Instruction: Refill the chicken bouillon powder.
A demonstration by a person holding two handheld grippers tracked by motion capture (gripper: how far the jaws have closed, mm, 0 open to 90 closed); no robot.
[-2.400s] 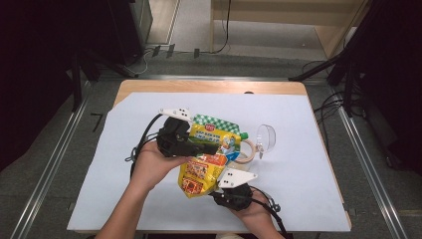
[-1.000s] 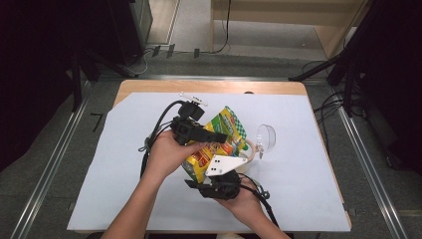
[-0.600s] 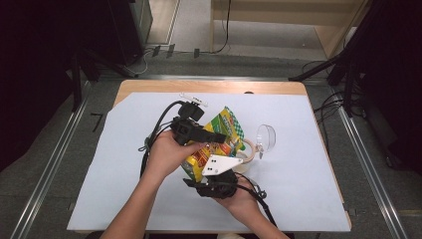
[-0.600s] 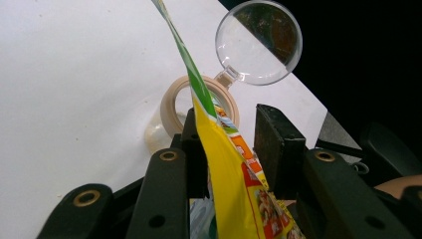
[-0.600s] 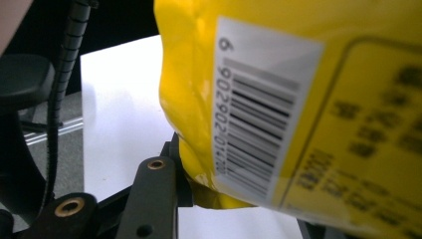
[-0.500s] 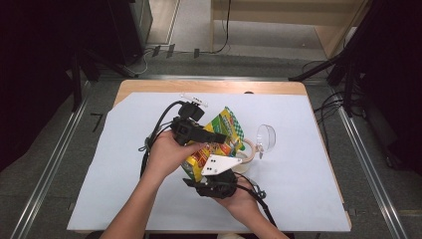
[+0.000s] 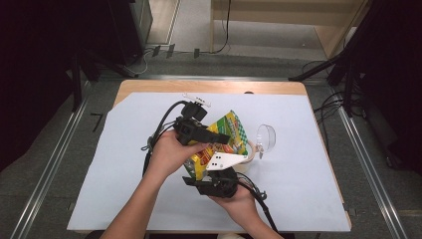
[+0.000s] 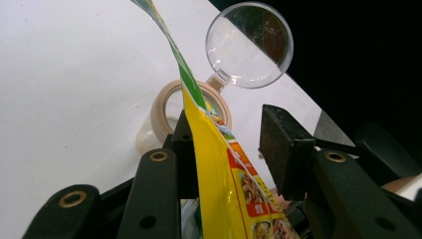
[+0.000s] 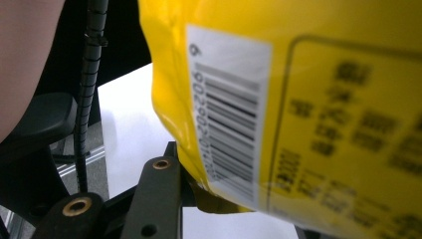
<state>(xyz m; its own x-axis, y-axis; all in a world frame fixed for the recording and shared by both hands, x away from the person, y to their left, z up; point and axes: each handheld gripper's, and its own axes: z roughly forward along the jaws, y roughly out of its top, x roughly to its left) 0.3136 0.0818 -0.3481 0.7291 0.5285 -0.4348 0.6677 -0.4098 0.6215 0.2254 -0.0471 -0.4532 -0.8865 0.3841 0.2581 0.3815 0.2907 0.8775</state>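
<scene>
A yellow and green snack bag stands tilted above the white sheet, between my two grippers. My left gripper reaches in from the left across the bag's upper part. In the left gripper view the bag's edge runs between the jaws and lies against the left one, while the right pad stands clear of it. These jaws have just been opening. My right gripper comes up from below and is shut on the bag's bottom seam. The barcode side hides its right jaw.
A roll of beige tape lies right of the bag, with a clear round lens beside it. A white sheet covers most of the wooden table. A small white strip lies near the far edge. Cables trail from both grippers.
Since the earliest frame the bag has been raised from lying flat to standing tilted, and the left gripper has shifted right onto its upper part. Over the last second both hands stayed still.
</scene>
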